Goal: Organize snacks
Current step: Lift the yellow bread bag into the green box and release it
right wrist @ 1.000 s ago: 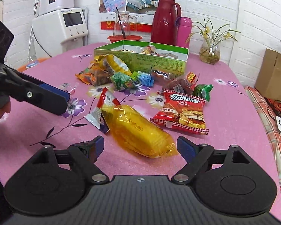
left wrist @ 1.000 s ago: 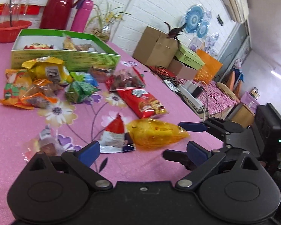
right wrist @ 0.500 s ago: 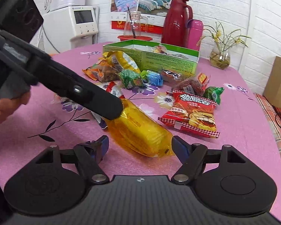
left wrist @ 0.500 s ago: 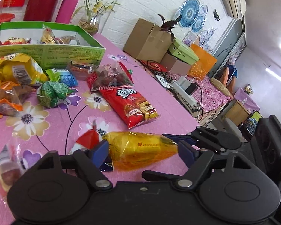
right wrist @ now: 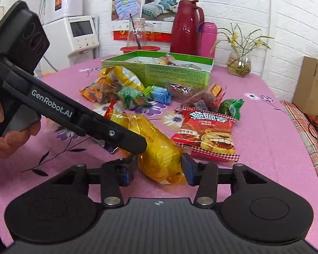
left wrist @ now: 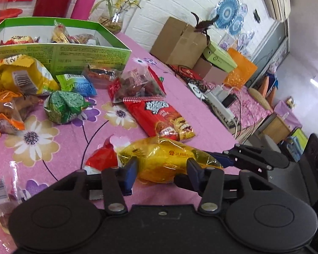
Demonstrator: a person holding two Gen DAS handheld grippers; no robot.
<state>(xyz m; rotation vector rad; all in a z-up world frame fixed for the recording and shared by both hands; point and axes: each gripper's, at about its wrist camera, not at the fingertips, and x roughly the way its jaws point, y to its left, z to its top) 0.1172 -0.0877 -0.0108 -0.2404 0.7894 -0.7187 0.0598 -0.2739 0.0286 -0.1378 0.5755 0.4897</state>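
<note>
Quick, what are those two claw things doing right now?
Left gripper: closed on the yellow snack bag.
Right gripper: closed on the same bag's other end.

Both views are bright and evenly lit, with soft, faint shadows. Glare glints on the yellow wrapper (left wrist: 169,160) between the jaws and on the red jug (right wrist: 186,25) far beyond them. Fisheye bending curves the wall lines and darkens the corners; distant room detail is smeared.
</note>
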